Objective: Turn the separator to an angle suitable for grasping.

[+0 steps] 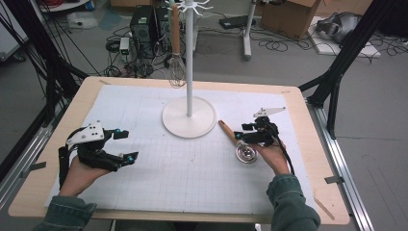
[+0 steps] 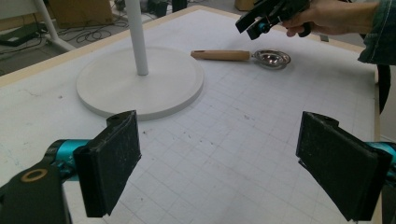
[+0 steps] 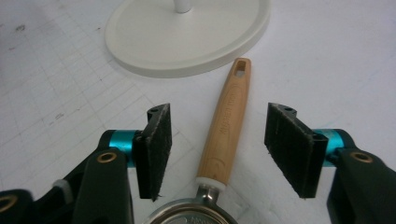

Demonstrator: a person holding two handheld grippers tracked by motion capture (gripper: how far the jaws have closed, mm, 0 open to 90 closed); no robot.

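Right claw (image 3: 217, 149) is straddling the wooden handle (image 3: 228, 126) of a small metal strainer (image 1: 244, 153), its jaws apart on either side with neither pad touching the wood yet, so nothing is being gripped. That placement is looking like the set-up for a pinch on the handle, the easiest part to clamp. The strainer is lying flat on the gridded white mat (image 1: 183, 178) of the table (image 1: 308, 125), right of centre, its handle tip pointing at the round base of the white hook stand (image 1: 188, 117) and lying just beside it. A whisk (image 1: 176, 65) is hanging from that stand, which suggests the strainer is meant to hang there too, by its handle slot. Left claw (image 1: 126, 144) is waiting at the near left, jaws apart and empty. Lettering is running along the handle, but it is too faint to read.
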